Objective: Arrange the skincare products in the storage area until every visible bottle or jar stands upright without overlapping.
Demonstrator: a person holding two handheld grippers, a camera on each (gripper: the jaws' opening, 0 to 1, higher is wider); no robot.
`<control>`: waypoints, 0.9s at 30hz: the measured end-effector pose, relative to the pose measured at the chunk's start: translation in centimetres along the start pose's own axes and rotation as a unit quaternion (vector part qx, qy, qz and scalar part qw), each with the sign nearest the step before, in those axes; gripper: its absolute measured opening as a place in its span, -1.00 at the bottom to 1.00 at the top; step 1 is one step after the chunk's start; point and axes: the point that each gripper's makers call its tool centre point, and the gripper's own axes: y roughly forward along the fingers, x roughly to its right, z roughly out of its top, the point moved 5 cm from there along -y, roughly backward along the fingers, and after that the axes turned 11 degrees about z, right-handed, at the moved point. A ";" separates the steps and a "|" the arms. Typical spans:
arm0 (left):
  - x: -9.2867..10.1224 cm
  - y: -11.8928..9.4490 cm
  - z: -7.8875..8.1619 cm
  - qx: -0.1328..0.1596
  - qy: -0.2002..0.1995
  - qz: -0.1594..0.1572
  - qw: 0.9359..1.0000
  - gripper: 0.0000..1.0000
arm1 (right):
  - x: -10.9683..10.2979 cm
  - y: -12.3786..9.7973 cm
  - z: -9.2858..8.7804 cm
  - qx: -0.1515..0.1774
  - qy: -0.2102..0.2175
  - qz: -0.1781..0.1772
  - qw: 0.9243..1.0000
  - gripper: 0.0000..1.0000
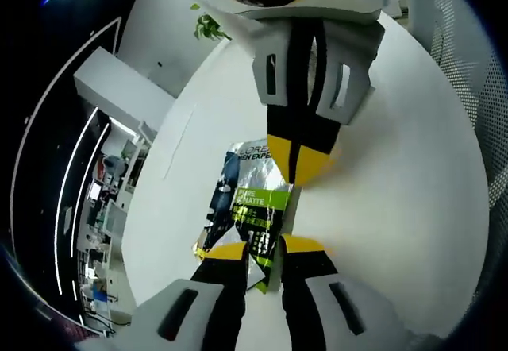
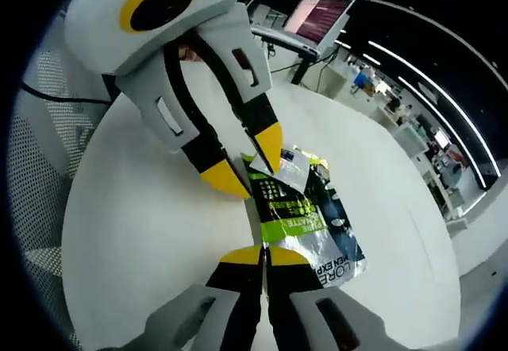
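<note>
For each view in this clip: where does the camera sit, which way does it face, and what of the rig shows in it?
Left gripper view: rides the left tongs, looking along them at a silver skincare packet on the white table; the right tongs face it from the top, pinching the packet's far edge.
Right gripper view: rides the right tongs, looking across the same packet toward an office; the left tongs enter from the top.
Shared: the packet, the table, both tongs.
</note>
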 end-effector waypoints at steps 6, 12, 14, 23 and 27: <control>0.3 0.8 0.2 0.007 0.034 0.002 0.999 -0.63 | 0.0 -0.3 0.6 0.008 -0.002 -0.001 1.000 -1.00; 1.0 1.8 0.5 0.022 0.067 0.003 0.997 -0.87 | 0.0 -0.5 0.9 0.013 -0.001 -0.001 1.000 -1.00; 1.4 2.0 0.2 0.018 0.069 -0.005 0.997 -0.96 | 0.1 -0.8 1.1 0.019 -0.003 -0.005 1.000 -1.00; 0.8 2.0 0.1 0.011 0.045 0.005 0.999 -0.98 | -0.5 -0.1 0.5 0.006 -0.029 -0.001 1.000 -1.00; 0.4 1.6 0.3 0.011 0.041 0.008 0.999 -0.98 | 0.2 0.0 0.7 0.014 -0.040 -0.018 0.999 -0.96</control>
